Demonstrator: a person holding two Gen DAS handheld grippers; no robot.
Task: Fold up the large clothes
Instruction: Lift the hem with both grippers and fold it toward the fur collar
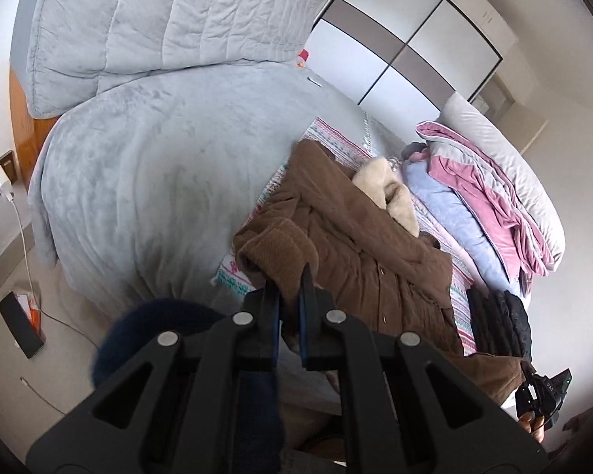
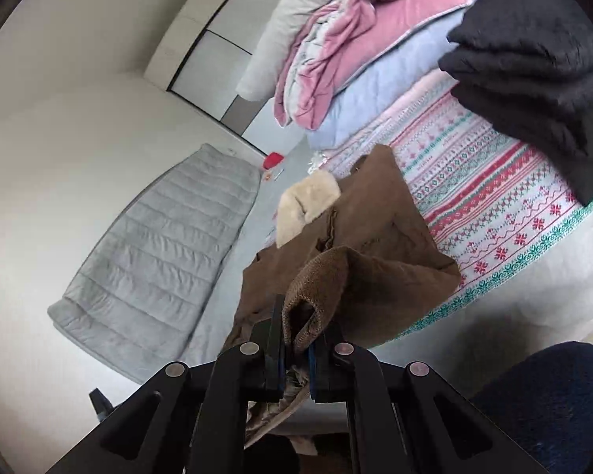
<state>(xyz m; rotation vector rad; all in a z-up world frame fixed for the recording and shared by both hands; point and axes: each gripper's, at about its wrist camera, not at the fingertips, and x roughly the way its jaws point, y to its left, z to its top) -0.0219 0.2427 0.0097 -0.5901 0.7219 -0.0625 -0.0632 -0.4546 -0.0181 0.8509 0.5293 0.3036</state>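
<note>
No brand or readable writing shows anywhere; small white marks on the right claw, at the lower right of the left wrist view, are too tiny to make out.

In the left wrist view, a white charger plugged into a dark wall socket sits at the far left, and below it a black phone lies on the floor. The grey plush bed cover fills the centre, with a quilted grey headboard cushion in the upper left. At lower centre the left claw is clamped on a ribbed knit cuff of the brown padded coat with a cream fleece collar. The coat lies on a red and green patterned blanket. Further right is a heap of pink, lilac and white bedding, with a black quilted garment below it.

In the right wrist view, the right claw at lower centre is clamped on the coat's other ribbed cuff, lifted off the blanket.
</note>
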